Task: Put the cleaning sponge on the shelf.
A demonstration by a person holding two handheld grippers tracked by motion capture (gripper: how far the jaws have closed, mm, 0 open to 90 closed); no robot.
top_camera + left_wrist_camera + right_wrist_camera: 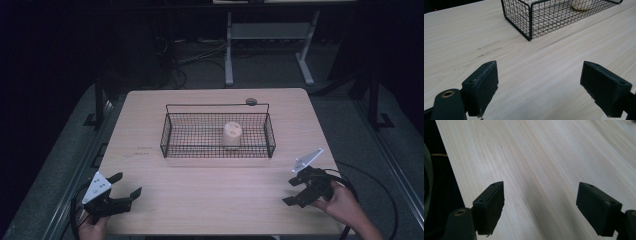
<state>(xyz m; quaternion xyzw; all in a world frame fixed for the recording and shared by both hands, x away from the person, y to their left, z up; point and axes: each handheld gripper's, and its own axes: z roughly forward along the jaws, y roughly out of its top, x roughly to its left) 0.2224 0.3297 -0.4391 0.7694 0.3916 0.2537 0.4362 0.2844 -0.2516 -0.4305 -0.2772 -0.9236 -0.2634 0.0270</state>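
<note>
Ahead of both claws, well apart from either, a small pale cylinder stands upright inside a black wire basket at the middle of the wooden table. It sits right of the basket's centre, apart from the mesh walls as far as the high view shows. In the left gripper view the cylinder's base peeks in at the top edge, beyond the basket's near corner.

From the left gripper, the basket lies forward and to its right; its jaws stand wide apart, holding nothing, with bare table between the pads. From the right gripper, the basket lies forward and to its left; its jaws too are spread wide and empty, pads hanging over plain wood near the table edge.

Judging by this, the work is at its start: both claws rest near the person's side, neither reaching. The next move probably calls for one claw to travel forward, rise over the basket's rim, and come down around the cylinder with jaws kept open.
</note>
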